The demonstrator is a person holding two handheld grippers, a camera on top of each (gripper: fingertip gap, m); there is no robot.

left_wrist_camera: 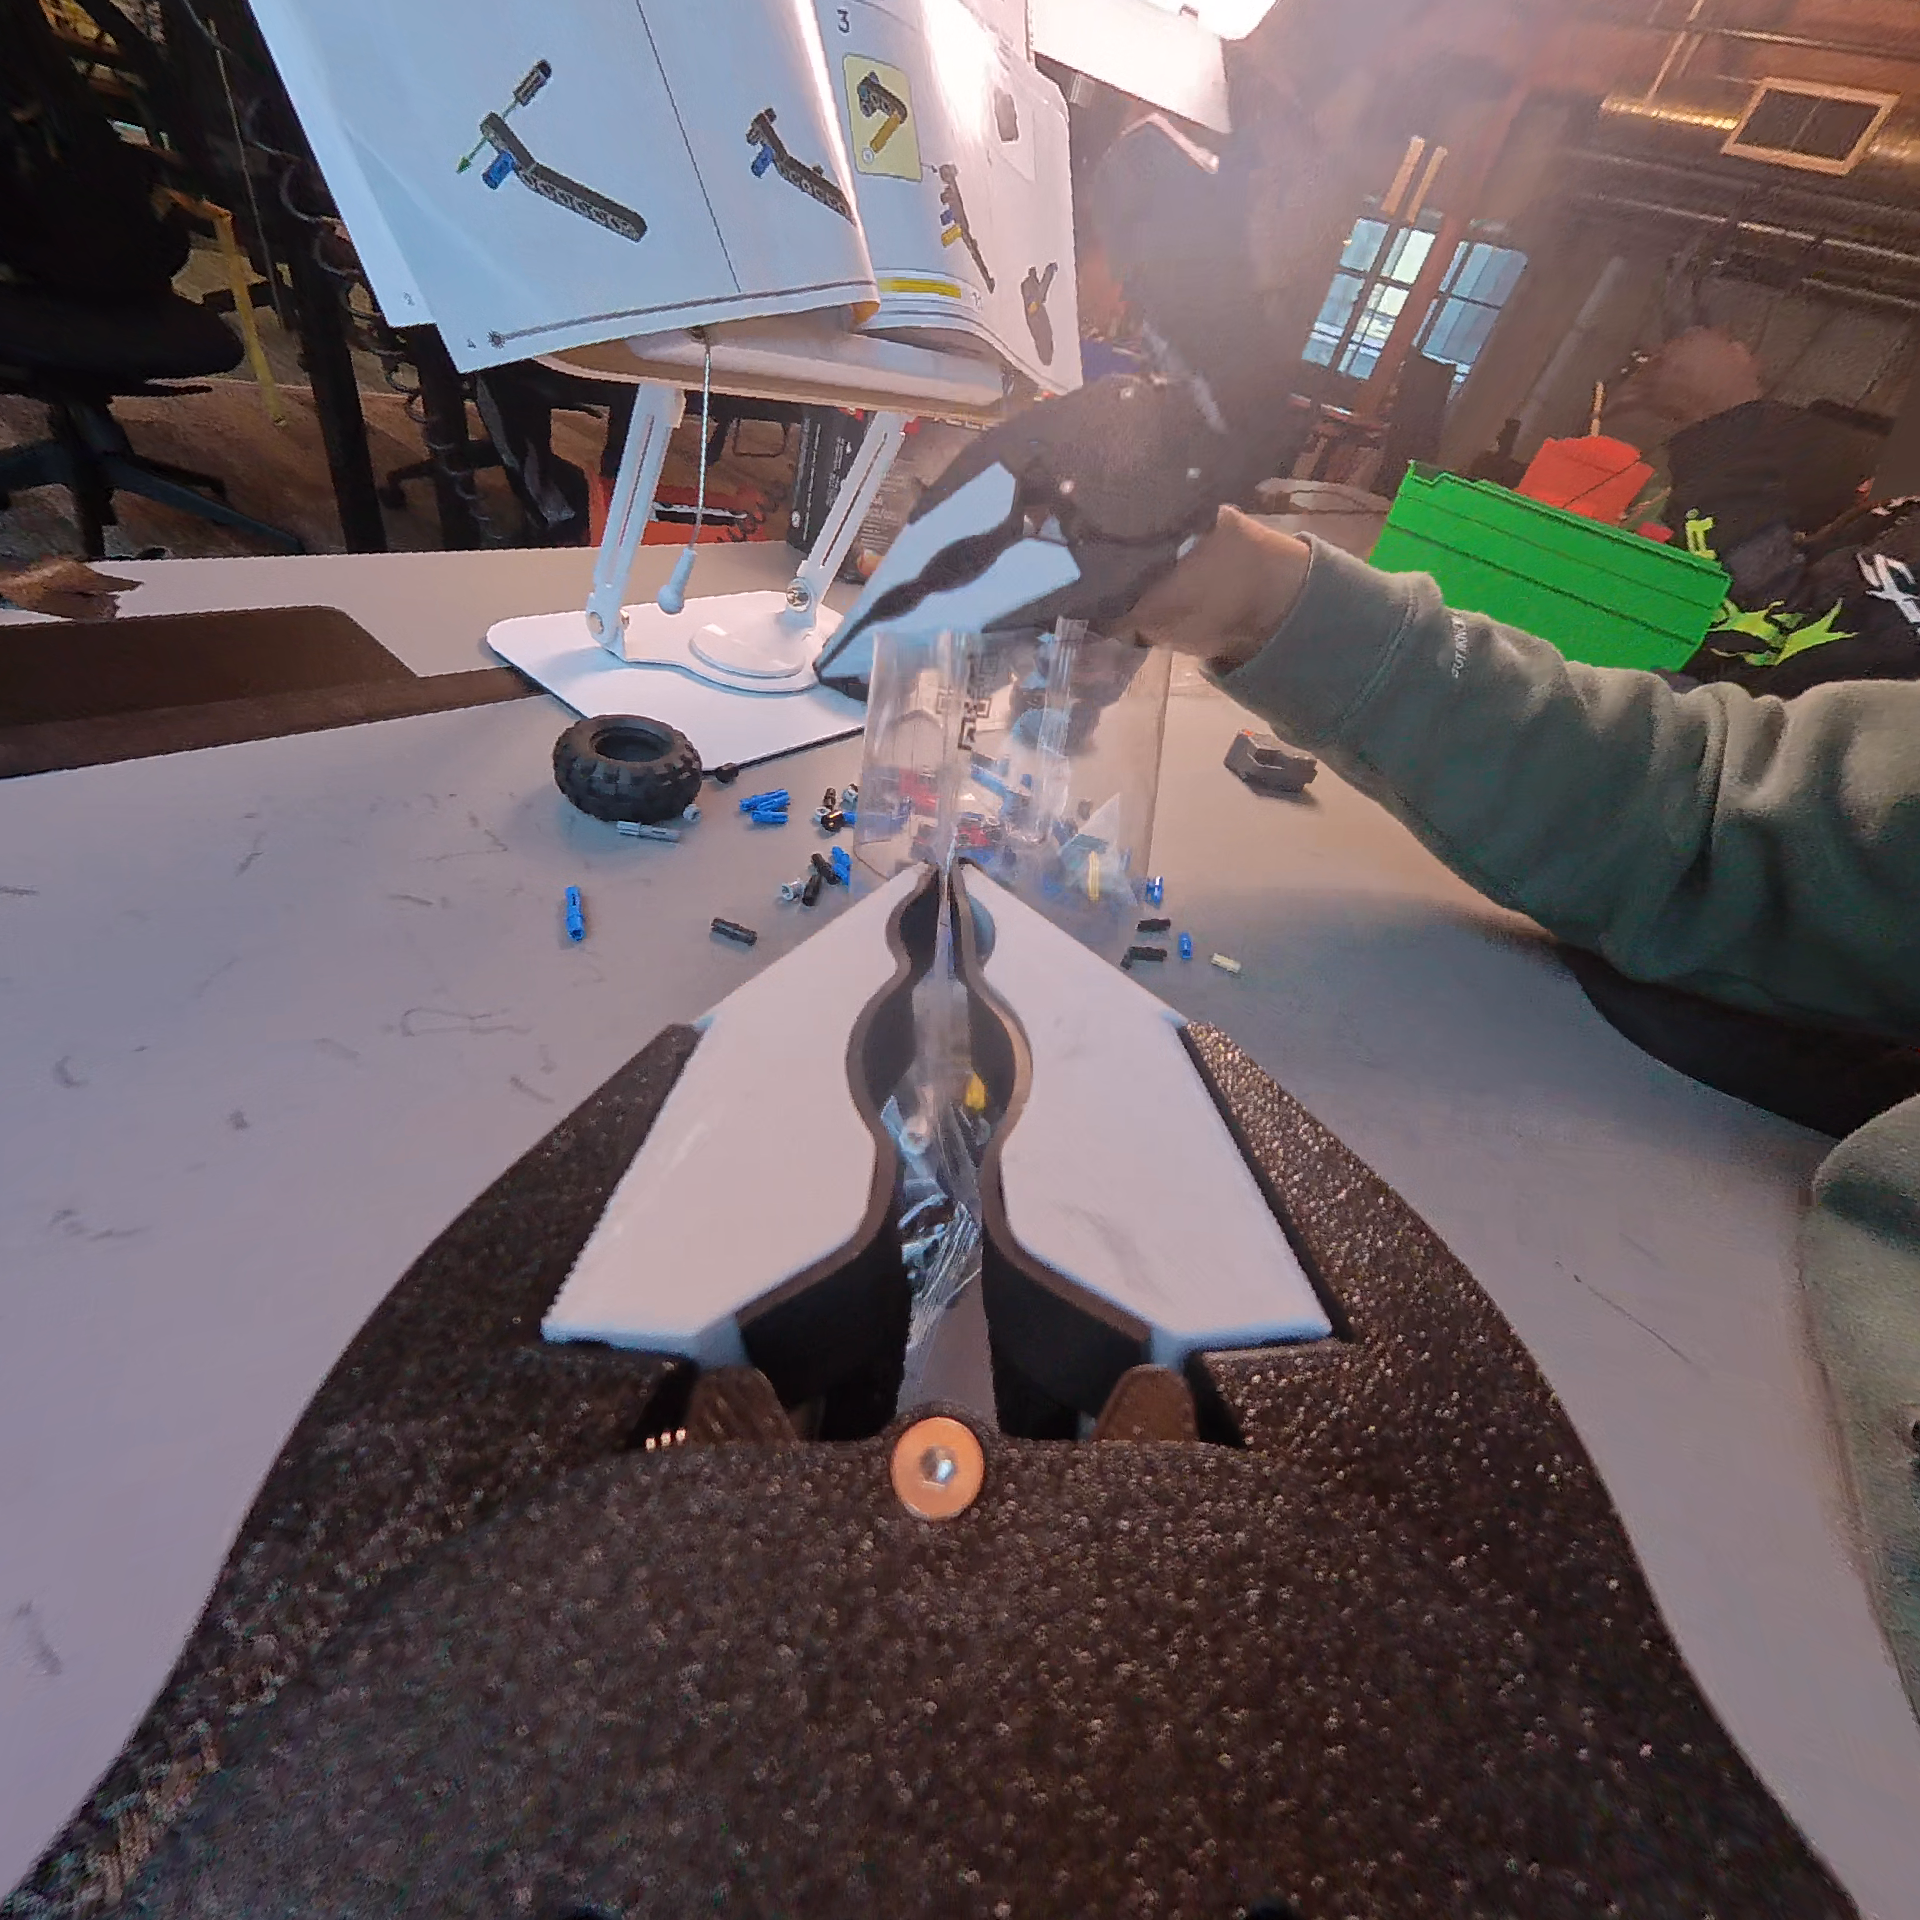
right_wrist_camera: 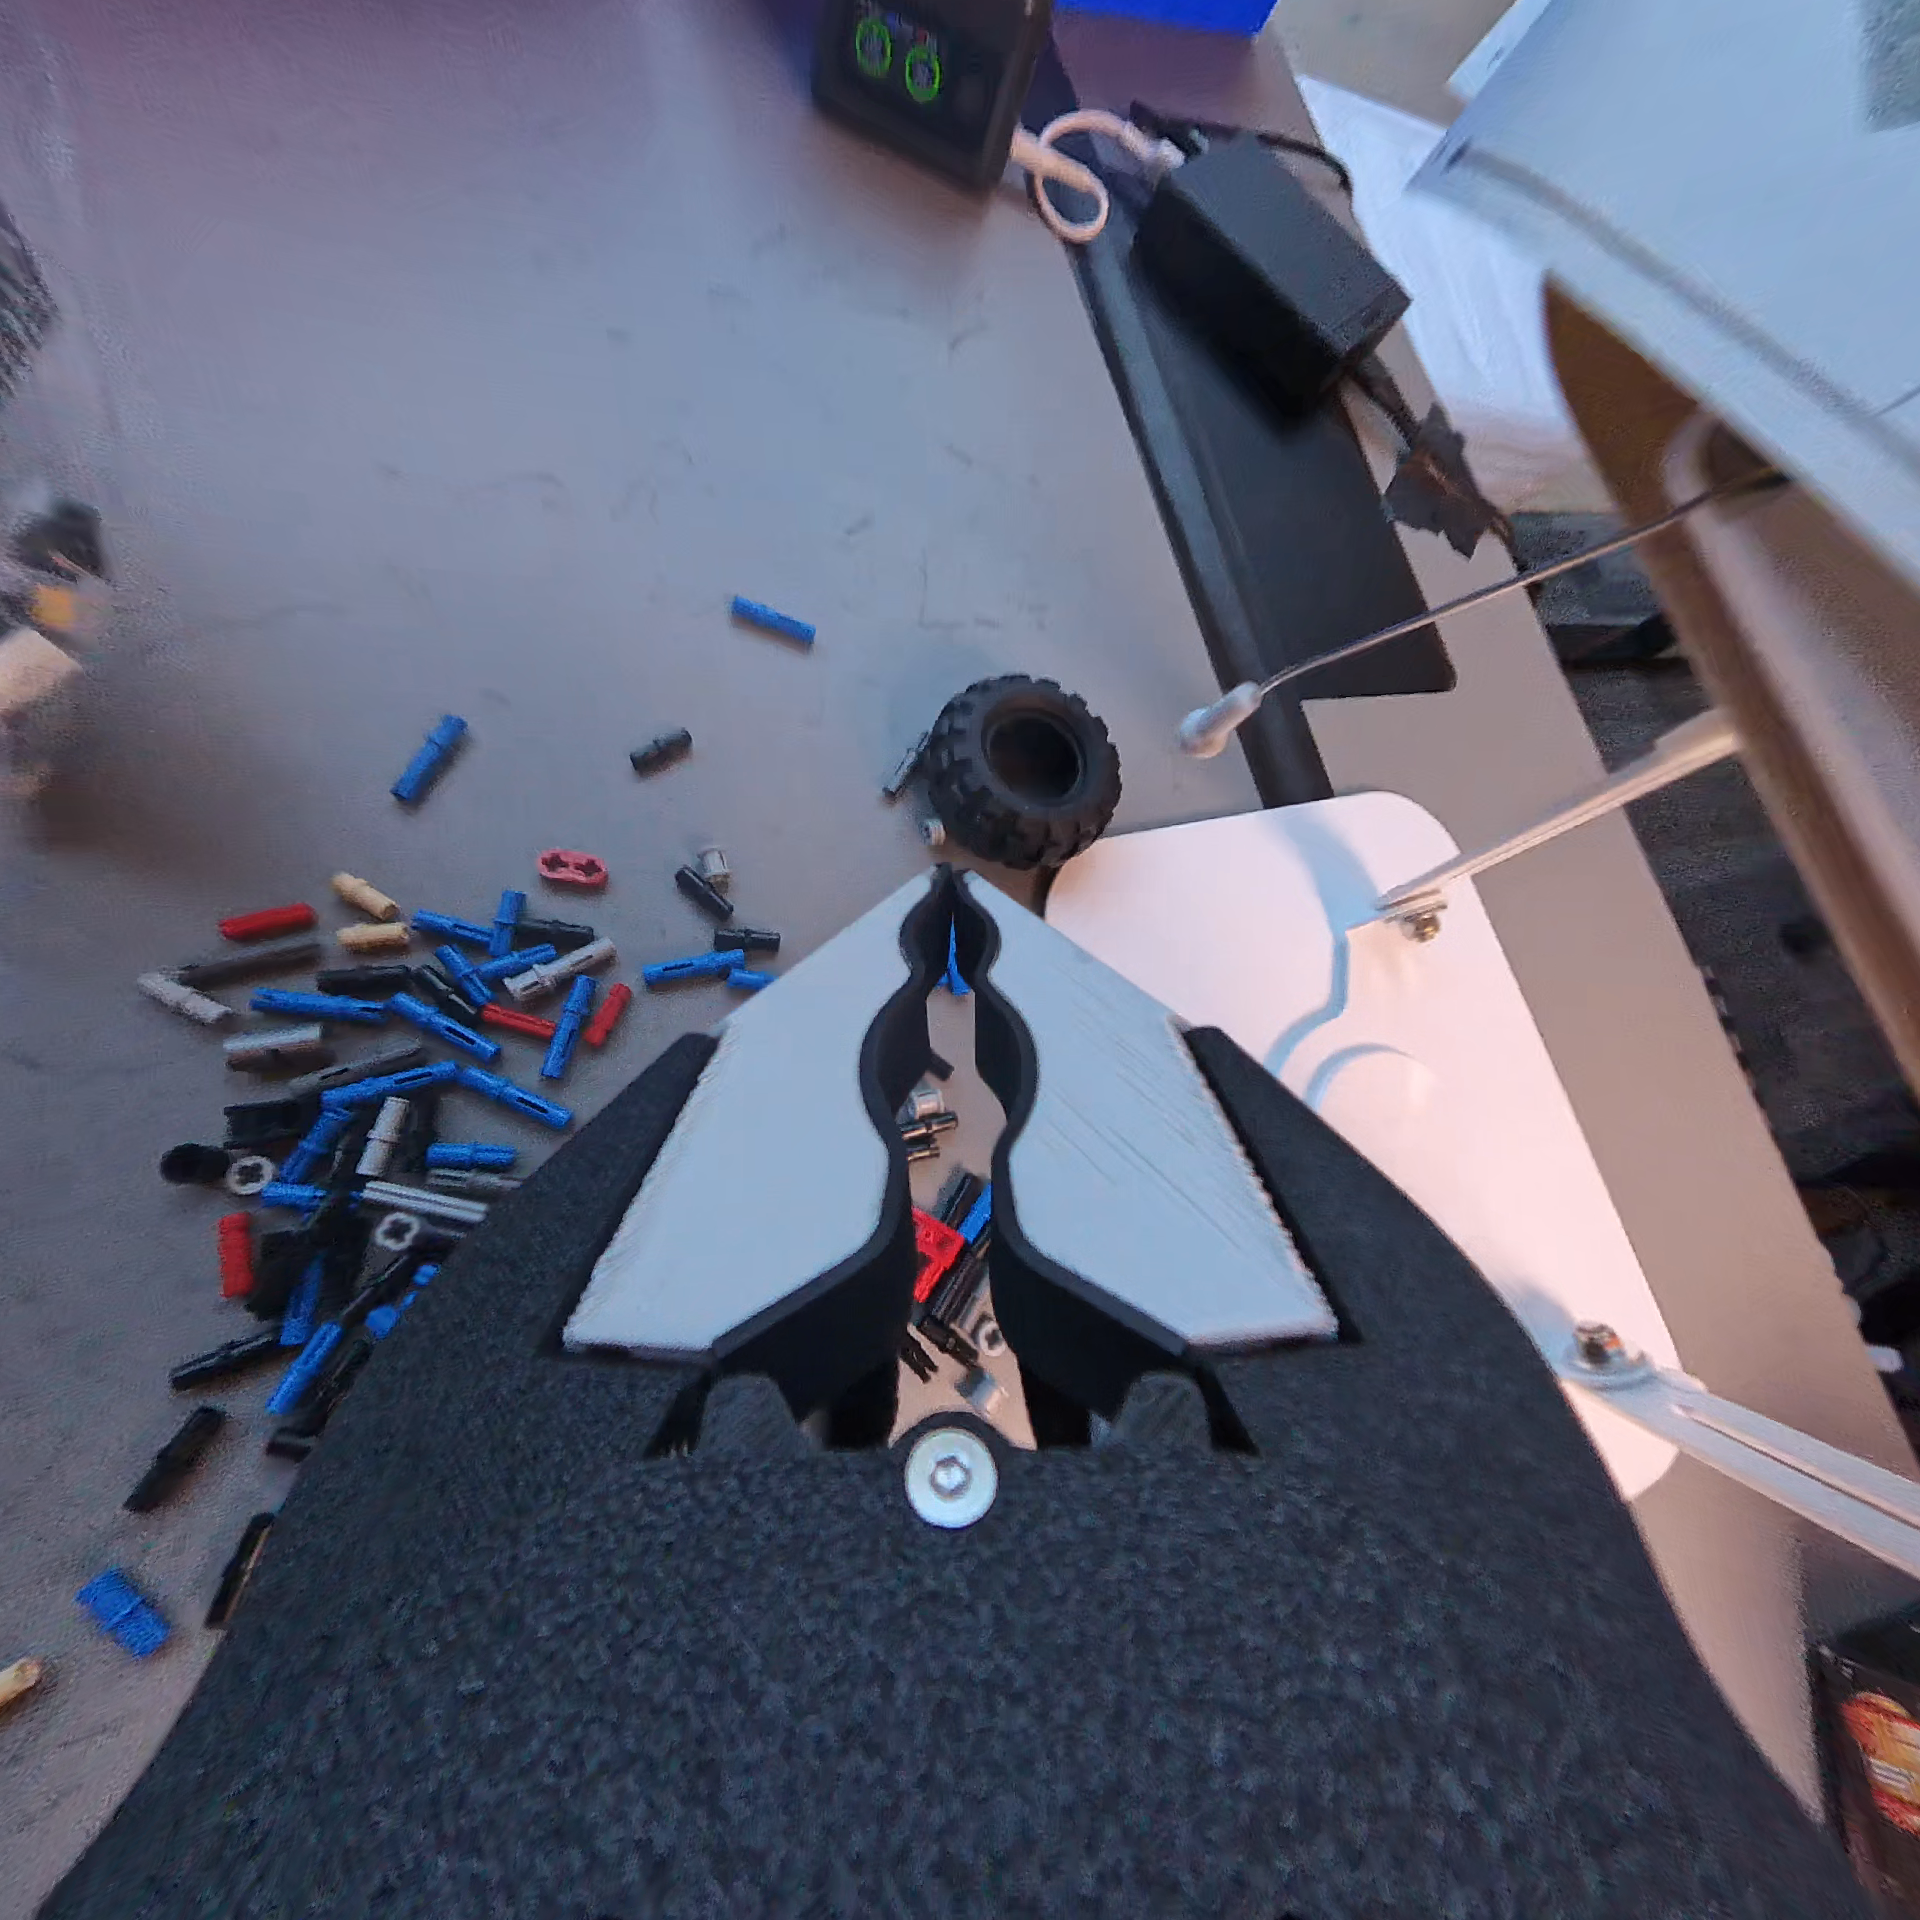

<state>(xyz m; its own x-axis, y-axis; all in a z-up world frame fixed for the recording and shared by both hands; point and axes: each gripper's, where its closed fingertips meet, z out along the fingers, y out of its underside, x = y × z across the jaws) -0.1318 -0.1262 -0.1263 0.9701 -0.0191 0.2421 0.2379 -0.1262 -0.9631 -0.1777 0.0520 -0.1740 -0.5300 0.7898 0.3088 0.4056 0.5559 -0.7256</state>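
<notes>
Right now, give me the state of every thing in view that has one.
left gripper, jaws shut on the clear bag
right gripper, jaws shut at the tips
clear bag, pinched at one edge, small pieces inside
booklet, open on its white stand
tyre, loose on the table, no hub in it
pins, scattered loose on the table

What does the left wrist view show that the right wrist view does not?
Only the left wrist view shows the clear plastic bag pinched by the left gripper, the open instruction booklet and a green plastic bin. Only the right shows a black power adapter. Both show the black rubber tyre and scattered blue pins.
</notes>
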